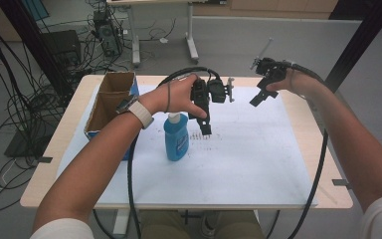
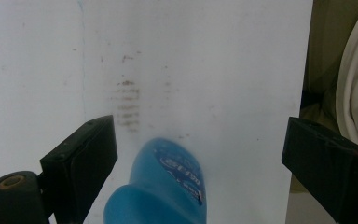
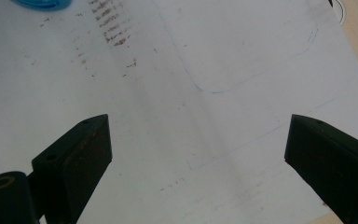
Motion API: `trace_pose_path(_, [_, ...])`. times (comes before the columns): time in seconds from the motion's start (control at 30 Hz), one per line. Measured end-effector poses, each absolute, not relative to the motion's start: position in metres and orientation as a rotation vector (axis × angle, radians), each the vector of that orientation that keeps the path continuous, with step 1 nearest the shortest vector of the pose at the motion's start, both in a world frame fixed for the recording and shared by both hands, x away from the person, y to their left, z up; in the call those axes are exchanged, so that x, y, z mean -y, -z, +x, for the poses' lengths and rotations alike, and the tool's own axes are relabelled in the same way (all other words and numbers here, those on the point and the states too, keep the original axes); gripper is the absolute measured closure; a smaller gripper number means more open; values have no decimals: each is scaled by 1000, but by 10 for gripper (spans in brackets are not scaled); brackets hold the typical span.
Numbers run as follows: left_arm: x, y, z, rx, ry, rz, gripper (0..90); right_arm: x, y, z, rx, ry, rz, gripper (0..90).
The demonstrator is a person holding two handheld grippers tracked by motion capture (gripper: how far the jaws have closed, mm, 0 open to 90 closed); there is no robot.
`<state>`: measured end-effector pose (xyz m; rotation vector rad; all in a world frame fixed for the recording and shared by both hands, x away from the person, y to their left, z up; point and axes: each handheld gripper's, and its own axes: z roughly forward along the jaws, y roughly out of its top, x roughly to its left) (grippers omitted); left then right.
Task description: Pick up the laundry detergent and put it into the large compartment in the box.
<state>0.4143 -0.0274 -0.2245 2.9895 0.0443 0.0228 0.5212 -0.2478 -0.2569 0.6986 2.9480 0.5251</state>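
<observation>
My left tool [image 1: 205, 130] hangs just beside the blue bottle [image 1: 175, 137], which stands upright on the white sheet [image 1: 248, 164] covering the surface. In the left gripper view the bottle [image 2: 161, 186] sits low between the jaws, and they are spread wide with daylight on both sides, touching nothing. My right tool [image 1: 256, 99] is up over the far right part of the sheet, well apart from the bottle, its jaws wide apart too and empty. A cardboard box [image 1: 110, 99] stands at the left edge of the surface. Dark scuff marks [image 3: 109, 21] streak the sheet near the bottle.
</observation>
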Motion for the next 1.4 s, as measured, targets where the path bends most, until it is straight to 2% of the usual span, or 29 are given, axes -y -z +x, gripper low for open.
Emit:
trace_pose_path(0.47, [28,219,412,-85,-57,2986,62,251,256,520,-2936,-534,705,70])
trace_pose_path(1.03, [27,217,409,-125,-77,2996,88,251,256,520,-2931,-530,690,68])
trace_pose_path(1.4, [25,211,406,-223,-125,2977,86,255,258,520,-2918,-530,698,64])
